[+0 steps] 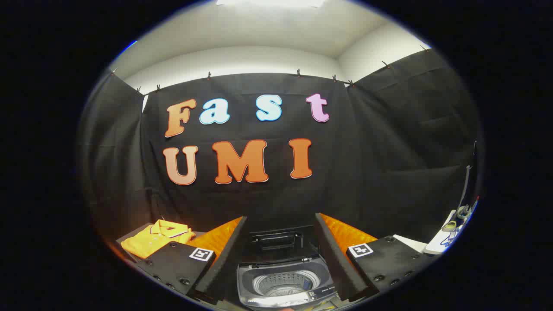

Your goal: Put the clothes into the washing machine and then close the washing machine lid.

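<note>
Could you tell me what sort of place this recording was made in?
Probably a staged recording booth, not a home laundry: black cloth walls clipped up on all sides, a small top-loading washing machine with its lid open between the open gripper fingers, a folded orange polo shirt beside it.

From where I stand, the gripper (281, 217) is a two-pronged tool. Its fingers (228, 255) are long flat slabs that stand wide apart, one on either side of the open washing machine (247, 276), pressing on nothing. Their inner faces look like matte foam and the outer faces have a dimpled, quilted texture. Left of the washing machine, the finger's base is a black block (175, 265) with a square black-and-white marker (201, 254) on its top corner. Right of the washing machine sits a matching block (386, 259) with a marker (360, 250) of its own. Round dark screws (185, 281) stud both blocks (mostly along the near edges).
</note>
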Tool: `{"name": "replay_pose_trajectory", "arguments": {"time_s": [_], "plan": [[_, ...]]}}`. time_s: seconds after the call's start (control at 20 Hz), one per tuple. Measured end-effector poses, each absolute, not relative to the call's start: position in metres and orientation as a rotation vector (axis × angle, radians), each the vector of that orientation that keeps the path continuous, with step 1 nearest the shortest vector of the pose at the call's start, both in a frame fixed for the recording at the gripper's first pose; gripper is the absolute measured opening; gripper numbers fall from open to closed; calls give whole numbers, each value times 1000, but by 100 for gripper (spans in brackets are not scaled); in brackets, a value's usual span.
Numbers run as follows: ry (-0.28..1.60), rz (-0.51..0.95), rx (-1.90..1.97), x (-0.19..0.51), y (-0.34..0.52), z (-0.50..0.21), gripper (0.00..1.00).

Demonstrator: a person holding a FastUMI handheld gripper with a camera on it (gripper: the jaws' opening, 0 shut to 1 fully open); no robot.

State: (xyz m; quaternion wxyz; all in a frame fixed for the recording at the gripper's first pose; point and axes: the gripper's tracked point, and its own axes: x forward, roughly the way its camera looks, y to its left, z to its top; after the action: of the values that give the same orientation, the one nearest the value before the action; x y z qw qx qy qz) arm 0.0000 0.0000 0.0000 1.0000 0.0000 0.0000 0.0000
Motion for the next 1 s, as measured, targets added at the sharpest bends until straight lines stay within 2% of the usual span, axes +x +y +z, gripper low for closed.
{"name": "replay_pose_trajectory", "arguments": {"time_s": [0.1,0.55,1.0], "plan": [[33,11,41,4,0,-8,97],[-21,-18,57,3,-2,-1,98],[-87,14,45,-1,13,10,98]]}}
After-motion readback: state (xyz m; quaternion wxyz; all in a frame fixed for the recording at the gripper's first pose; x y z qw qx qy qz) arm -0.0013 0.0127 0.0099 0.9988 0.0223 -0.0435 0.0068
